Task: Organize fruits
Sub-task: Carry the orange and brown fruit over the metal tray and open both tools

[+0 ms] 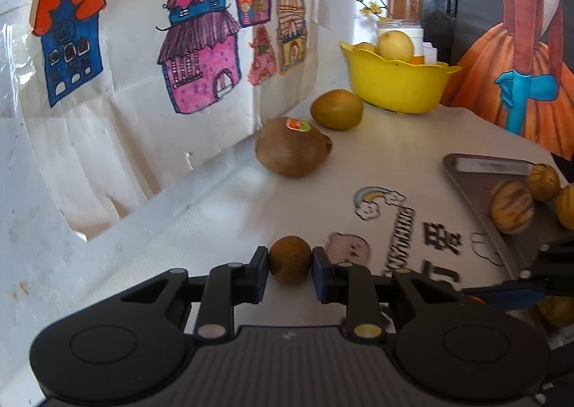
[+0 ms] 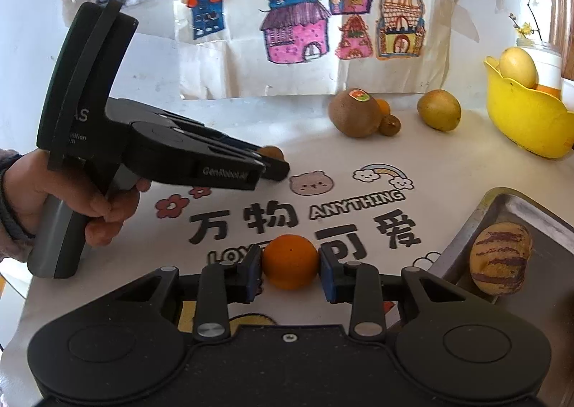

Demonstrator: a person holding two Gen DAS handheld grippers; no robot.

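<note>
White tabletop mat printed with cartoon characters and black lettering covers the work surface, backed by a white wall sheet with coloured house drawings. Grey metal tray sits at the right edge of the mat, holding a yellow purple-striped melon-like fruit; the left wrist view shows two more small yellowish fruits beside it in the tray. Yellow plastic scalloped bowl stands at the far right near the wall, pale yellow round fruit piled inside. Large brown fuzzy kiwi with a sticker lies near the wall sheet, a greenish-yellow oval kiwi just beside it toward the bowl; in the right wrist view a small orange fruit and a small brown round fruit sit touching the big kiwi. Left gripper, held by a hand, is closed tight on a small brown round longan-like fruit, both pads pressing its sides, just over the mat. Right gripper has its jaws narrowed onto a small round orange citrus fruit, blue pads against both sides, low over the mat lettering, left of the tray.
</note>
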